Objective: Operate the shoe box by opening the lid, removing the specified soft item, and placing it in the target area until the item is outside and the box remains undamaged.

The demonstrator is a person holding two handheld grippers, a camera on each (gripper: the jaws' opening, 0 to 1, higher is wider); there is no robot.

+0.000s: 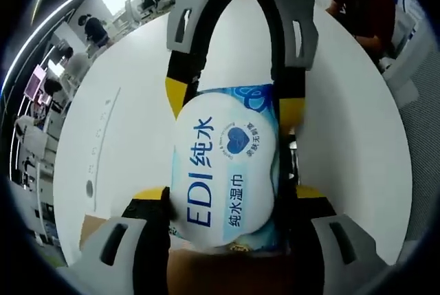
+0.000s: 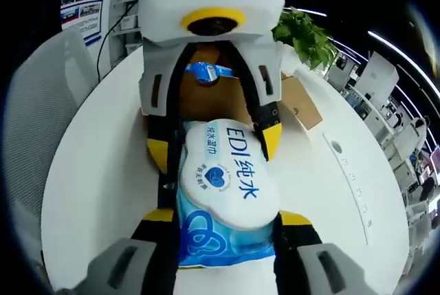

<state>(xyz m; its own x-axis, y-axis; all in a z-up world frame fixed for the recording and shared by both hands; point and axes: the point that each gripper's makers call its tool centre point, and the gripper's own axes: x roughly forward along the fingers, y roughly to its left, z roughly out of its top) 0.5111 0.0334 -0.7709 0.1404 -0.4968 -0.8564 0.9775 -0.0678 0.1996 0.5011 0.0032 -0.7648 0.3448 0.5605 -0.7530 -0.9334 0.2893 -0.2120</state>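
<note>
A blue and white pack of wet wipes (image 1: 223, 164) hangs over the white table, held at both ends. In the left gripper view, my left gripper (image 1: 228, 195) is shut on its near end, and the right gripper (image 1: 234, 95) reaches in from the top and clamps the far end. The right gripper view shows the same pack (image 2: 223, 171), with my right gripper (image 2: 227, 218) shut on the near end and the left gripper (image 2: 214, 142) on the far one. Behind it lies the brown cardboard shoe box (image 2: 206, 106), open, its lid (image 2: 302, 102) off to the right. Something blue (image 2: 206, 71) lies inside.
The round white table (image 2: 103, 171) has a row of small inset marks (image 2: 350, 171). A grey chair (image 2: 41, 137) stands at its left edge and a green plant (image 2: 306, 34) behind the box. A seated person in dark red (image 1: 364, 6) is at the far rim.
</note>
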